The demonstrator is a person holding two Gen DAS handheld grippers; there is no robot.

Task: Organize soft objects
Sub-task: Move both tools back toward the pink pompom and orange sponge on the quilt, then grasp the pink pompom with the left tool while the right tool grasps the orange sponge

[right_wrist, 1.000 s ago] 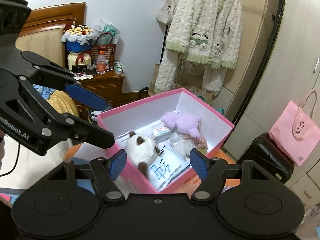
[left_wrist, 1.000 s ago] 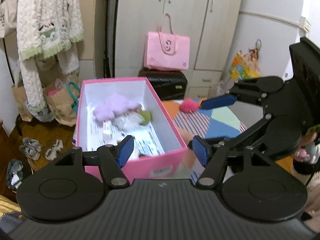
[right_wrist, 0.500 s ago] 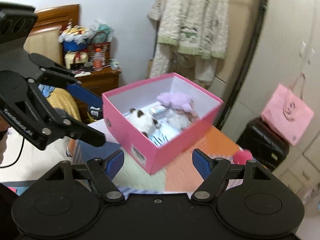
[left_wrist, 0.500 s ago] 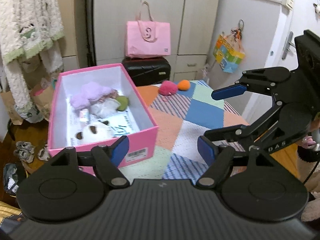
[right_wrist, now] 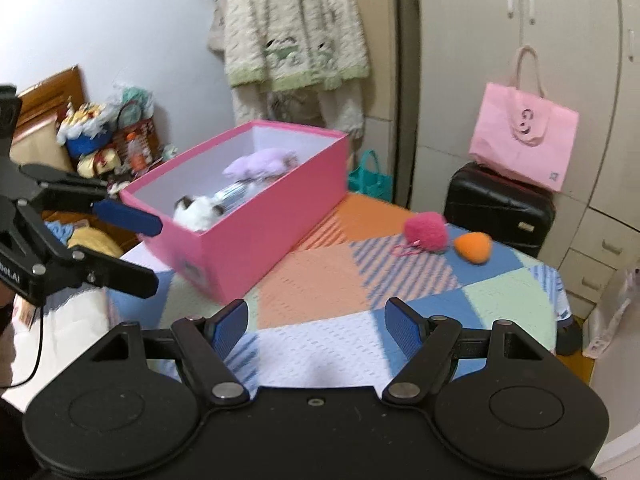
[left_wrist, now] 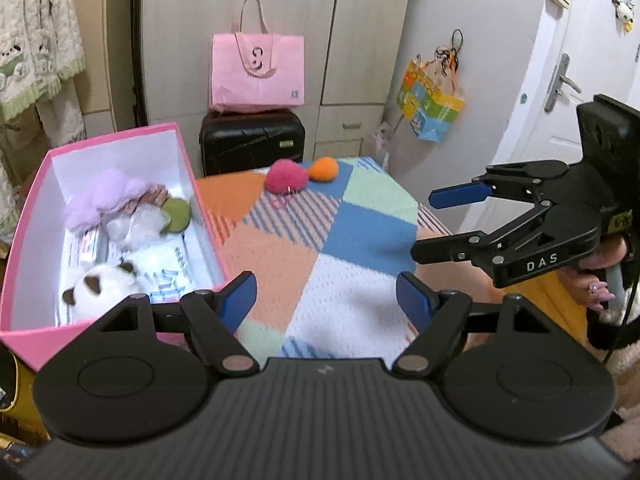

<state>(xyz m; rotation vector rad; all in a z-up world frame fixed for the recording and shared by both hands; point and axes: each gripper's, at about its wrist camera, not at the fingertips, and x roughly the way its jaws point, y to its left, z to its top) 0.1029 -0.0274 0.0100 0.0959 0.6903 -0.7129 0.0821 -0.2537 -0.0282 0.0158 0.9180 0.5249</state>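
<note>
**Both grippers pulled back from the box, two soft toys left**

Since a second ago I have drawn both grippers away from the pink box [left_wrist: 188, 184], which now sits at the left of the left wrist view, with the purple plush [left_wrist: 106, 196] and white plush [left_wrist: 100, 290] inside. My left gripper [left_wrist: 326, 300] and right gripper [right_wrist: 316, 326] are spread wide and carry nothing. At upper centre of the patchwork cloth [left_wrist: 352, 236] lie the pink pom-pom [right_wrist: 426, 232] and, just beside it, the orange toy [right_wrist: 473, 247]. Both look light, fuzzy and squashy, so I would pinch each across its middle, gently.
</note>
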